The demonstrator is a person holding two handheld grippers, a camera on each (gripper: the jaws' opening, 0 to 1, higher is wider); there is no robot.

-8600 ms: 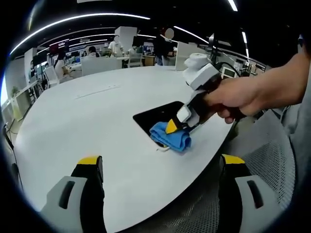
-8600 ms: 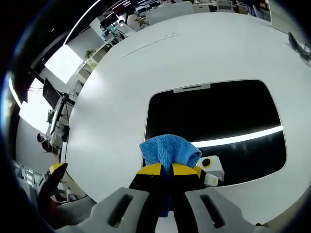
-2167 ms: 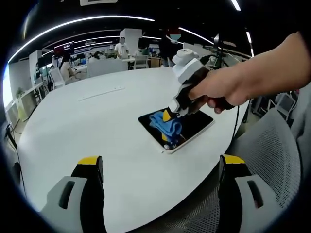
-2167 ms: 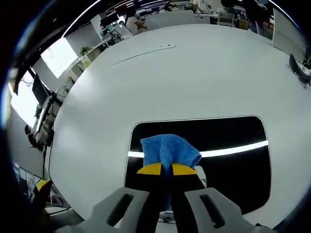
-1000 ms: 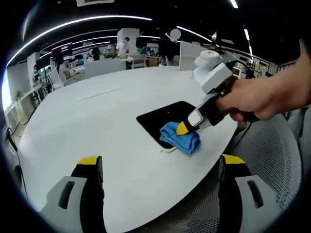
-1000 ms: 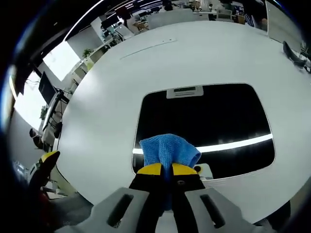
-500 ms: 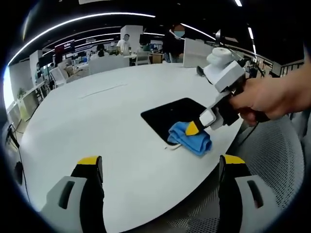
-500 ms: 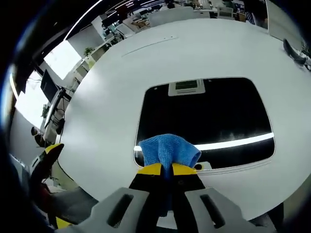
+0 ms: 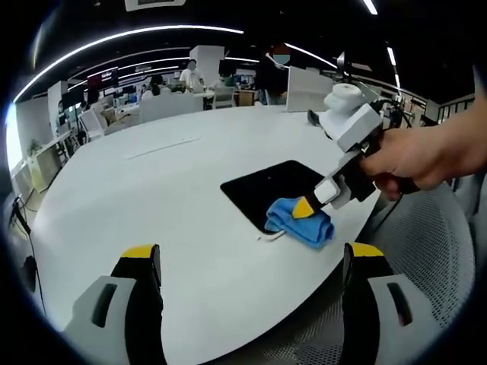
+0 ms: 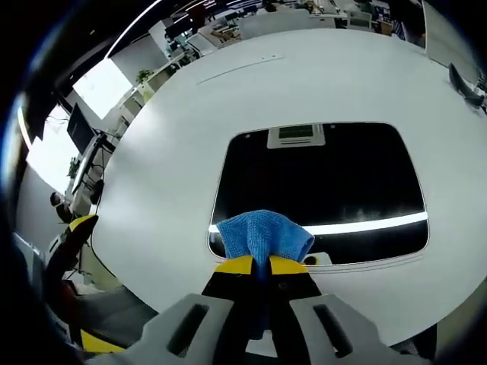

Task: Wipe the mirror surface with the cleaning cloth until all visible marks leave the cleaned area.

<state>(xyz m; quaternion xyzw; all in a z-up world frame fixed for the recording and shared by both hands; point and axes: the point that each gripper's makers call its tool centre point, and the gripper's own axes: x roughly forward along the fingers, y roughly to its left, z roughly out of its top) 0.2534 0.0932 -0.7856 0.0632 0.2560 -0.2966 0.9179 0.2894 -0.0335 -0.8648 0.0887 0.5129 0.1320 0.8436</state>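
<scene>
The blue cleaning cloth [image 10: 262, 236] is gripped in the closed right claw [image 10: 255, 265] and is pressed on the near rim of the dark mirror [image 10: 327, 179], which lies flat on the white surface [image 10: 175, 144] close to its near edge. From the cloth, the mirror's unwiped expanse extends ahead toward the surface's middle, its long axis running crosswise. The left claw [image 9: 247, 262] is held open and empty, well back from the mirror [image 9: 274, 186].
</scene>
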